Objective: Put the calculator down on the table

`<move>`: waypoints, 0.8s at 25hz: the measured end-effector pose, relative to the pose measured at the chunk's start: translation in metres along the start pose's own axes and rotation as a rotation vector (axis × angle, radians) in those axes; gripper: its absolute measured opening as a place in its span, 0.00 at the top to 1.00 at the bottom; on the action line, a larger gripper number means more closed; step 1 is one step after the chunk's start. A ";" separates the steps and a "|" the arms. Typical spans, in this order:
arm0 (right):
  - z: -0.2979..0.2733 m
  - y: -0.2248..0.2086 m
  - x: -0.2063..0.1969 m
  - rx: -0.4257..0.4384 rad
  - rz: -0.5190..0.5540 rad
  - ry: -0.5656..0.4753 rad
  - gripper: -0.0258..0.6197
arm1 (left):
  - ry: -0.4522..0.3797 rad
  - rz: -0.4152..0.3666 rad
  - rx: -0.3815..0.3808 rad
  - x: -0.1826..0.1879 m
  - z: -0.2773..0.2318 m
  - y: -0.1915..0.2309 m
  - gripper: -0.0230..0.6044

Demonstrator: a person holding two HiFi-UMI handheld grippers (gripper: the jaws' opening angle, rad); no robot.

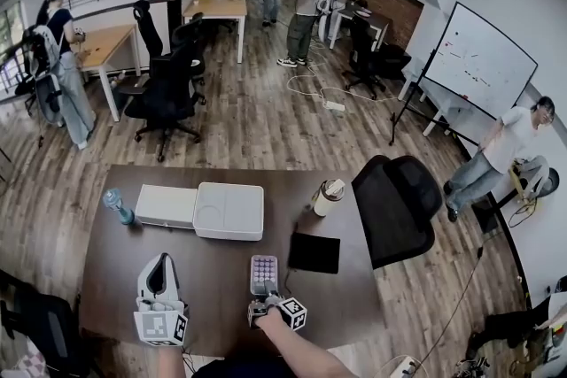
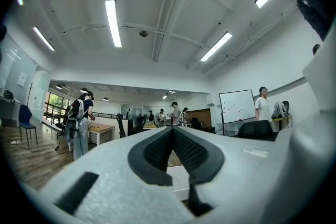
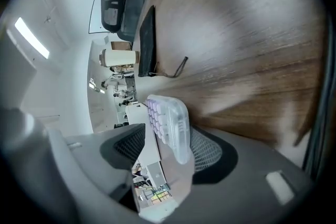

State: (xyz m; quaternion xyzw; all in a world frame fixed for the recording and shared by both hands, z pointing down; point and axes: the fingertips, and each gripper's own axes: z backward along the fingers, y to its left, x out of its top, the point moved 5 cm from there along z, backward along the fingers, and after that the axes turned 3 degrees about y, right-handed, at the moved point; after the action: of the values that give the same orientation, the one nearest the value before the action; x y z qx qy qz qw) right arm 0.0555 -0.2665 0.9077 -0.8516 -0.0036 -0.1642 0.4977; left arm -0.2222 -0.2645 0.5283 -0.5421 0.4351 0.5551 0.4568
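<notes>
Calculator (image 1: 263,273) lies keys-up on the table (image 1: 106,279), low in the head view and just right of centre. Its near end sits between the jaws of your right gripper (image 1: 262,304).

Reading that view from the left, a bottle (image 1: 118,207) stands near the table's upper left corner. Below it, at the lower left, your left gripper (image 1: 159,266) is over the table's near edge and points up the frame. In the left gripper view, the left gripper (image 2: 172,132) has its pads meeting at the tips, so it is closed with nothing in it.

In the upper middle of the table, 2 white boxes touch side by side, the small box (image 1: 166,205) on the left and the big box (image 1: 229,210) on the right. Just right of the calculator lies a black pad (image 1: 314,252). A cup (image 1: 328,196) stands above it near the far edge. A chair (image 1: 399,199) is at the table's right edge.

The right gripper view is rolled, with the table filling its upper right. The calculator (image 3: 170,122) is at the centre, and the right gripper (image 3: 168,136) has its jaws wide apart around it. A clear gap separates the calculator from the left pad (image 3: 128,145). It lies close to the right pad (image 3: 209,152), and you cannot tell whether they touch. Neither pad presses on it.
</notes>
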 end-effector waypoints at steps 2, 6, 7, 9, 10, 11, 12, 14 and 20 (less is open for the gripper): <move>0.004 -0.002 -0.003 -0.029 -0.004 0.003 0.52 | 0.003 0.005 -0.008 -0.001 -0.001 -0.003 0.97; 0.009 0.009 -0.010 -0.060 0.001 0.014 0.50 | 0.005 0.006 -0.015 -0.001 -0.005 -0.006 0.97; 0.011 0.011 -0.011 -0.073 0.011 0.013 0.49 | 0.008 0.006 -0.017 -0.001 -0.006 -0.007 0.97; 0.016 0.016 -0.012 -0.105 0.029 0.004 0.48 | 0.010 0.008 -0.023 0.000 -0.005 -0.009 0.97; 0.018 0.019 -0.013 -0.117 0.033 -0.001 0.47 | 0.009 0.008 -0.025 0.000 -0.005 -0.009 0.97; 0.020 0.023 -0.015 -0.123 0.034 -0.005 0.46 | 0.008 0.009 -0.025 0.000 -0.004 -0.009 0.97; 0.021 0.029 -0.017 -0.121 0.036 -0.008 0.45 | 0.006 0.011 -0.024 -0.001 -0.004 -0.009 0.97; 0.019 0.047 -0.018 -0.090 0.052 -0.016 0.45 | 0.004 0.016 -0.021 -0.003 -0.004 -0.008 0.97; 0.010 0.115 -0.020 0.115 0.113 0.002 0.45 | 0.011 0.006 -0.023 -0.004 -0.001 -0.009 0.97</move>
State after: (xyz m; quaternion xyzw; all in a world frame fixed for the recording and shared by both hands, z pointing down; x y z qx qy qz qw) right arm 0.0585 -0.3123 0.8000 -0.8202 0.0356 -0.1364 0.5544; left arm -0.2128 -0.2635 0.5321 -0.5491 0.4330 0.5585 0.4462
